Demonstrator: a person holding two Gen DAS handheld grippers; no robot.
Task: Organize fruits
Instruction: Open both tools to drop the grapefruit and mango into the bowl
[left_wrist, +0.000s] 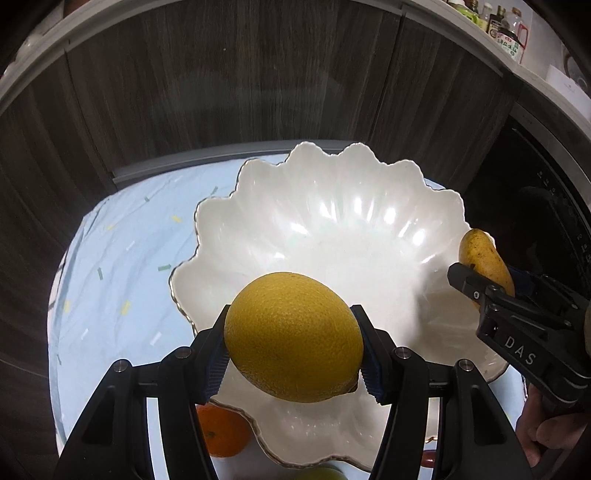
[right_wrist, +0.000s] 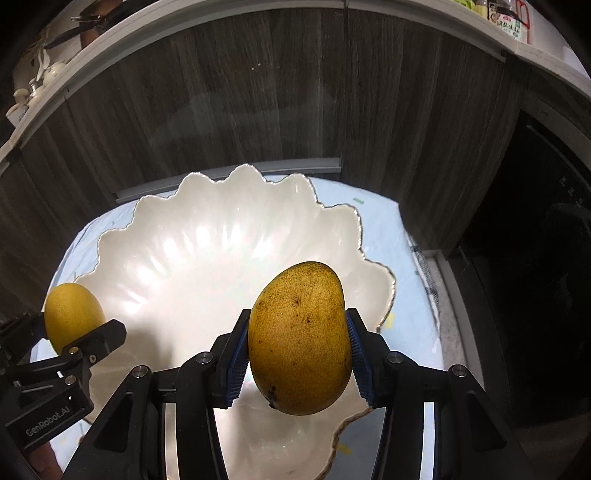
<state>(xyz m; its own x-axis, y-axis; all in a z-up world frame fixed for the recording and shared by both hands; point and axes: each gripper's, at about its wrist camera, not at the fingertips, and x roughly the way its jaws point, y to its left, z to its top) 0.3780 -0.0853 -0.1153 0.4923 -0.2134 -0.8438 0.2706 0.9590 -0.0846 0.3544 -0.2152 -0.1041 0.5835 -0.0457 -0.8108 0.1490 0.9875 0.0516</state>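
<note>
Two handheld grippers hang over a white scalloped bowl (left_wrist: 332, 221), each clamped on a piece of fruit. On the left, the left gripper (left_wrist: 293, 350) pinches a round yellow citrus (left_wrist: 293, 336) between its blue ribbed pads (left_wrist: 216, 363), the fruit sitting squarely between the fingertips above the bowl's near rim. On the right, the right gripper (right_wrist: 299, 354) grips a speckled yellow mango (right_wrist: 299, 336) by its flanks, the mango standing roughly upright and poking past the fingertips toward the far side, above the bowl's near-right part.

Seen from the left wrist camera, the mango's tip shows above the right gripper's black fingers at the bowl's right rim. Seen from the right wrist camera, the citrus sits at the bowl's left edge, held in the other tool. The two fruits are well apart, with the bowl's glossy interior between them.

The bowl rests on a pale blue cloth (left_wrist: 122, 240) flecked with small coloured marks. An orange (left_wrist: 223, 430) lies on the cloth just beside the bowl's near-left rim, partly hidden behind the left gripper's finger. Dark wood-grain cabinet doors (left_wrist: 221, 85) stand on the far side.
</note>
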